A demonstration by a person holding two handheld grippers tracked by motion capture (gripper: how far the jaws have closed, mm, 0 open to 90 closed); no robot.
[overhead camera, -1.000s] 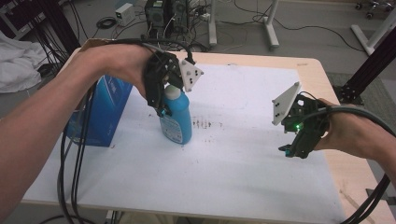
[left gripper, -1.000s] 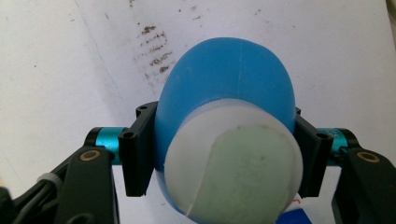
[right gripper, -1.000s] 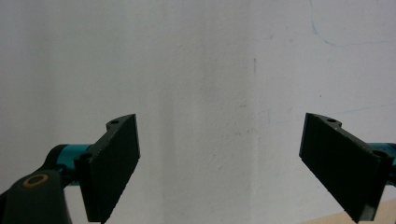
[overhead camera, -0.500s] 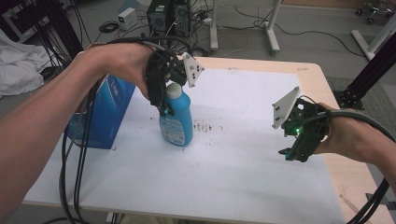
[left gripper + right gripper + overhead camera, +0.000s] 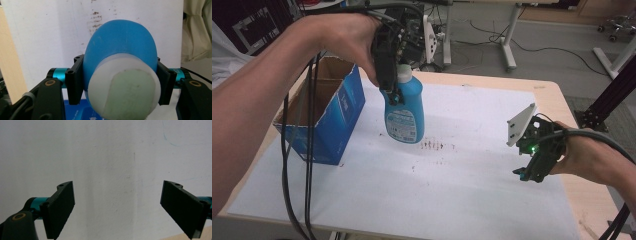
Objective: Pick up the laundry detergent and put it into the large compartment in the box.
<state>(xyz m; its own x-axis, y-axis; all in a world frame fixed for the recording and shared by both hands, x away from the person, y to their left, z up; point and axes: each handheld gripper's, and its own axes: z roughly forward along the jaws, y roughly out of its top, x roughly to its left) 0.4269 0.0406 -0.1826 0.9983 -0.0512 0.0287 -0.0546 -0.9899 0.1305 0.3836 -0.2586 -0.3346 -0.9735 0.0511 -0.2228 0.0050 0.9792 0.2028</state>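
High view: left gripper (image 5: 393, 82) clamps the blue bottle (image 5: 403, 112) by its neck, lifted above the white sheet (image 5: 462, 170) beside the blue box (image 5: 324, 117) at the worktop's left edge. Right gripper (image 5: 532, 167) hovers near the right edge.
Left gripper view: jaws pinch the bottle below its white cap (image 5: 123, 88).
Right gripper view: jaws spread wide, empty, over the sheet.

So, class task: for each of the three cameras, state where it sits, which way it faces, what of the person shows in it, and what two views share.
High view: above the person's side, facing forward and down on the table; both forearms and grippers show.
Left gripper view: rides the left gripper, looking down its jaws at the blue bottle.
Right gripper view: rides the right gripper, facing bare white sheet between wide jaws.
Shared: high and left gripper views both show the bottle and brown stains.
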